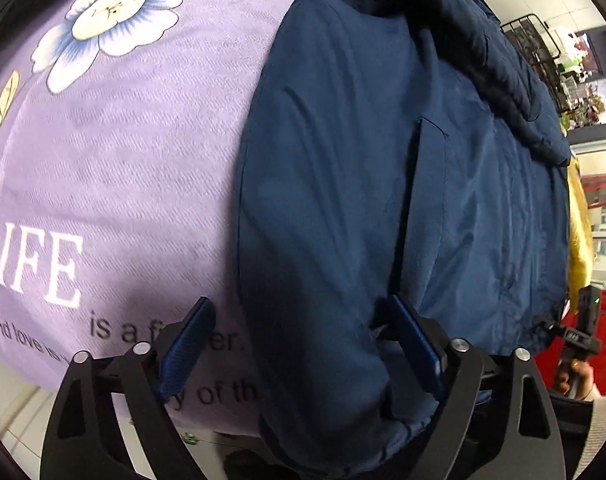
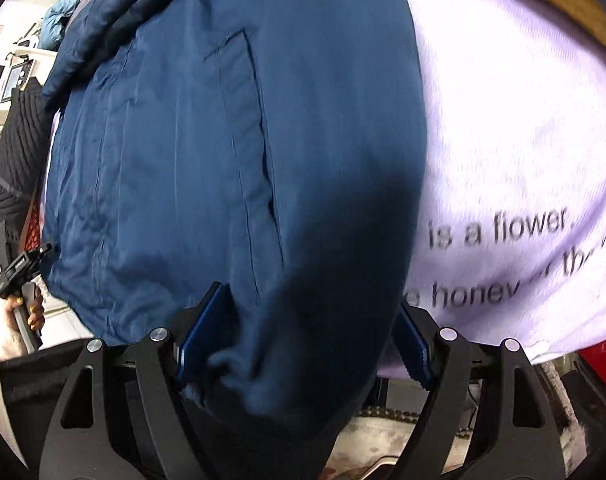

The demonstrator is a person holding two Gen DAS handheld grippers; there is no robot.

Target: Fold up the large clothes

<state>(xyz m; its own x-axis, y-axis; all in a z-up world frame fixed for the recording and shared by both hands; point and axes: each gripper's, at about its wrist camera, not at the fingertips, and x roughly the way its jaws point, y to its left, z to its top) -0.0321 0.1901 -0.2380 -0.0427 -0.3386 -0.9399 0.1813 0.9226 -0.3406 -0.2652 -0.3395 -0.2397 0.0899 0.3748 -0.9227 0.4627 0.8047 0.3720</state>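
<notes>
A navy blue jacket (image 1: 383,180) lies on a lilac sheet (image 1: 123,160) printed with a flower and text. My left gripper (image 1: 299,320) is open, its jaws wide apart, and a folded sleeve or edge of the jacket bulges between them. My right gripper (image 2: 311,320) is open too, with the jacket (image 2: 223,140) bulging between its blue pads (image 2: 203,332) near the hem. The lilac sheet (image 2: 523,140) shows to its right. The other gripper shows small at the frame edge in each view.
A black wire rack (image 1: 531,40) and shelves with goods stand at the far right of the left view. A light blue garment (image 2: 75,4) and white equipment sit at the far left of the right view. A floor shows below the sheet's edge.
</notes>
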